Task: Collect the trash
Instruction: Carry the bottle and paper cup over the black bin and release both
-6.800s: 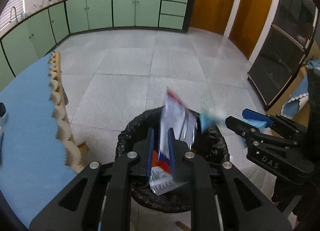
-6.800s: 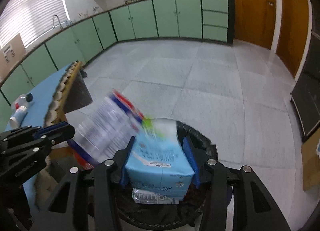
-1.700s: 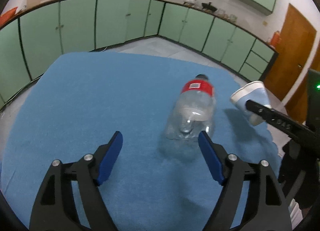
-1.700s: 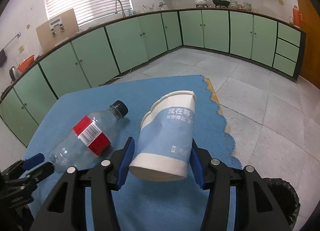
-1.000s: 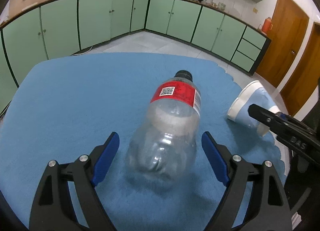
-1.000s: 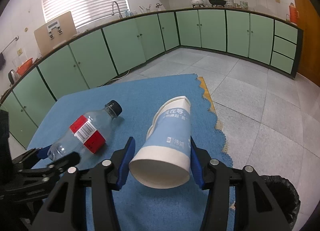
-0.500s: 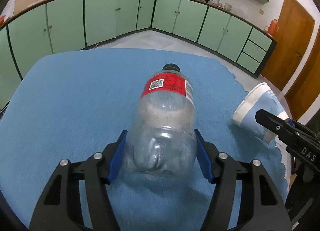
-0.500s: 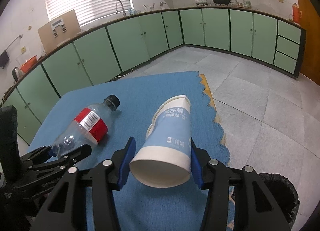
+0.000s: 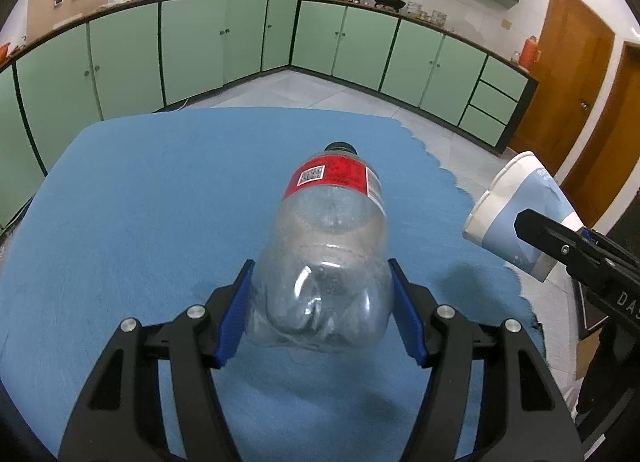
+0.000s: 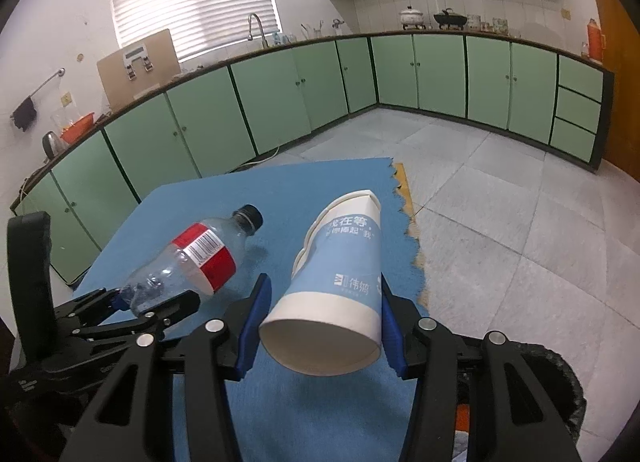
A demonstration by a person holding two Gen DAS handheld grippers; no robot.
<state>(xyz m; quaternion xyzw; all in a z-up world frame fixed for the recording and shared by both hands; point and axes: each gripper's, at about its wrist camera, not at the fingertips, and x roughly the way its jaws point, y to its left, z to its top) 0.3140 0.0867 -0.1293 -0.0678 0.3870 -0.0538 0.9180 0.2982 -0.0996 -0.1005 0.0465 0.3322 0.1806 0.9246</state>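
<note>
Two trash items noted: one clear plastic bottle (image 9: 328, 258) and one paper cup (image 10: 336, 294). The left tool (image 9: 320, 310) grips the bottle's base above the blue counter (image 9: 140, 202). The right tool (image 10: 322, 318) clamps the cup, raised beside one black-lined bin (image 10: 560, 386)

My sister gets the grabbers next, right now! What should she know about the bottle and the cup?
Left gripper: shut on the plastic bottle, gripped at its base, cap pointing away, over the blue table cover.
Right gripper: shut on the paper cup, held on its side, open mouth toward the camera.
The trash bin with its black bag sits on the floor, low to the right.
Done: both items are gripped.
Left: carry both over to the bin and drop them in.
</note>
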